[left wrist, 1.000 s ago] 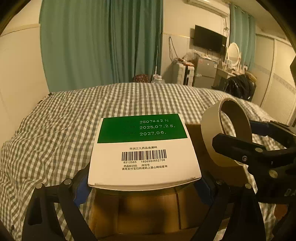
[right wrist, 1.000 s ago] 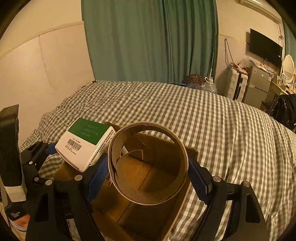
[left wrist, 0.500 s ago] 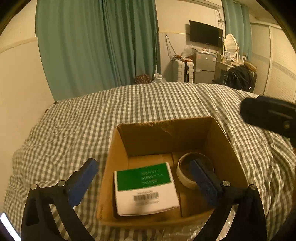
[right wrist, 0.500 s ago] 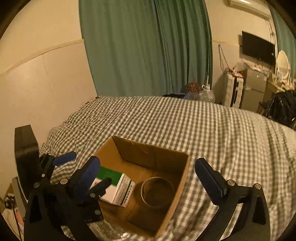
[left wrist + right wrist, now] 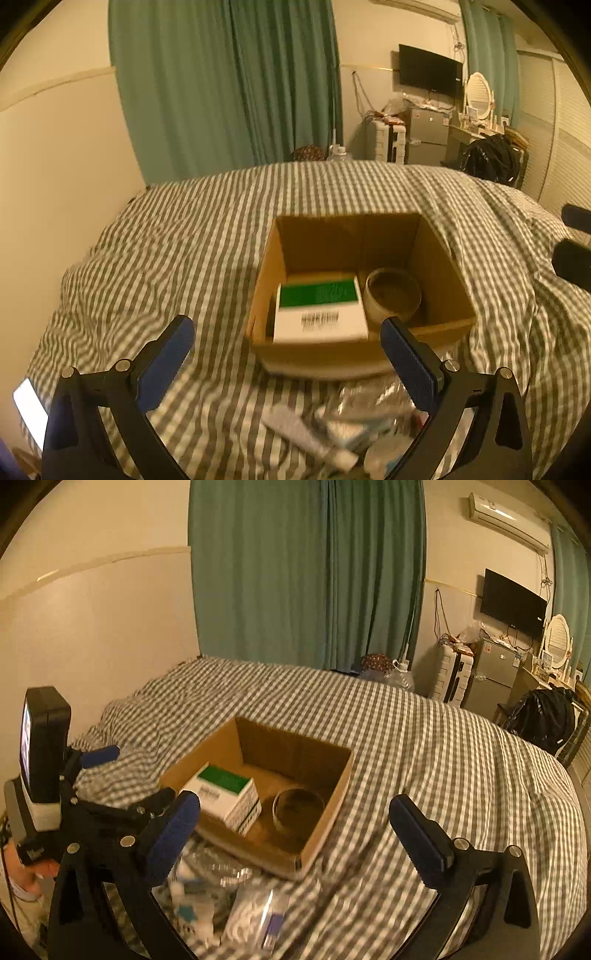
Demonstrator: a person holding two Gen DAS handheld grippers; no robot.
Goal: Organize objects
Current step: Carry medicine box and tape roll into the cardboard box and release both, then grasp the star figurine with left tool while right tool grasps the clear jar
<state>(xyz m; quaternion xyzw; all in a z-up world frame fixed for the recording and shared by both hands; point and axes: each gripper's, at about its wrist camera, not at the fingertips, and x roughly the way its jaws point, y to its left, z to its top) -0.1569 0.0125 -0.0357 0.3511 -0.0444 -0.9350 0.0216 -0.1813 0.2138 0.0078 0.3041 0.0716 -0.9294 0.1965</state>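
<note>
An open cardboard box [image 5: 439,254] [image 5: 332,786] sits on the checked bedspread. Inside it lie a white and green medicine box [image 5: 319,310] [image 5: 225,794] on the left and a roll of tape [image 5: 393,293] [image 5: 298,806] on the right. My left gripper [image 5: 286,352] hangs open in front of the box, nothing between its fingers. My right gripper [image 5: 295,829] is open too, held above the box's near corner. The left gripper [image 5: 103,775] also shows at the left of the right wrist view.
A heap of small items in clear wrap and tubes [image 5: 332,424] [image 5: 229,901] lies on the bedspread just before the box. A lit phone [image 5: 31,411] lies at the left bed edge. Green curtains, a fridge and a dresser stand beyond the bed.
Both grippers let go: the medicine box and the tape roll now lie in the cardboard box. Both grippers opened and pulled back and up from the box.
</note>
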